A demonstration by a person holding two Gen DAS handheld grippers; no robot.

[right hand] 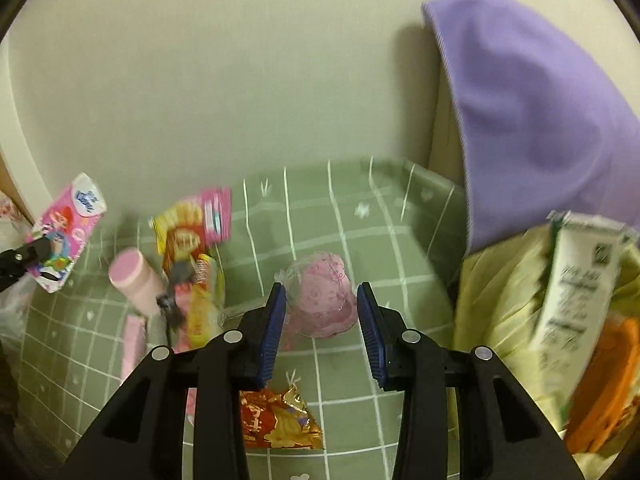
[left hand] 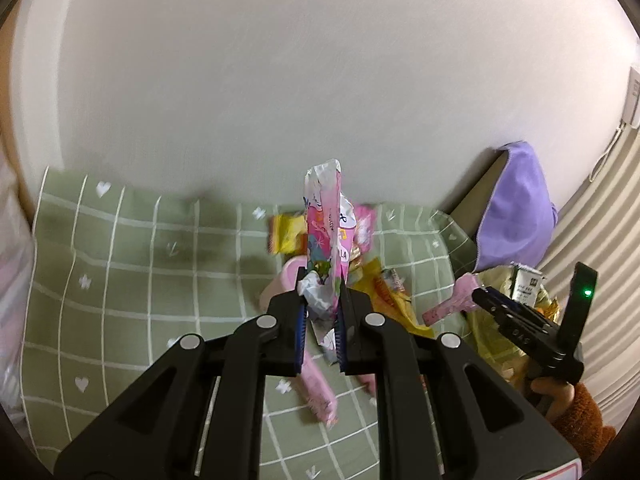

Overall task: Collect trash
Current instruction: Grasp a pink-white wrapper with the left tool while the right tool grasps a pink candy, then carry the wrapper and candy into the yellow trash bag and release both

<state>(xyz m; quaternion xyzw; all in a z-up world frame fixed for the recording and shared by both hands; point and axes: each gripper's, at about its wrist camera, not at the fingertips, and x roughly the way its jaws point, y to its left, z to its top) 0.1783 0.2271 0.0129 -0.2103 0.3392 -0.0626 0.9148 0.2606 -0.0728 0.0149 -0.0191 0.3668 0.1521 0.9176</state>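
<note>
My left gripper (left hand: 323,292) is shut on a pink printed snack wrapper (left hand: 326,220) and holds it upright above the green checked cloth (left hand: 132,272); the wrapper also shows at the left of the right wrist view (right hand: 66,232). My right gripper (right hand: 322,300) is open, its jaws on either side of a clear pink plastic cup (right hand: 320,300) that lies on the cloth (right hand: 384,240). A yellowish trash bag (right hand: 504,300) at the right holds a white carton (right hand: 580,288) and something orange.
More trash lies on the cloth: a yellow and pink packet (right hand: 192,224), a pink cylinder (right hand: 136,280), a red-gold foil wrapper (right hand: 280,420), pink sticks. A purple cloth (right hand: 532,104) drapes over a board by the wall. The right gripper (left hand: 516,312) shows in the left view.
</note>
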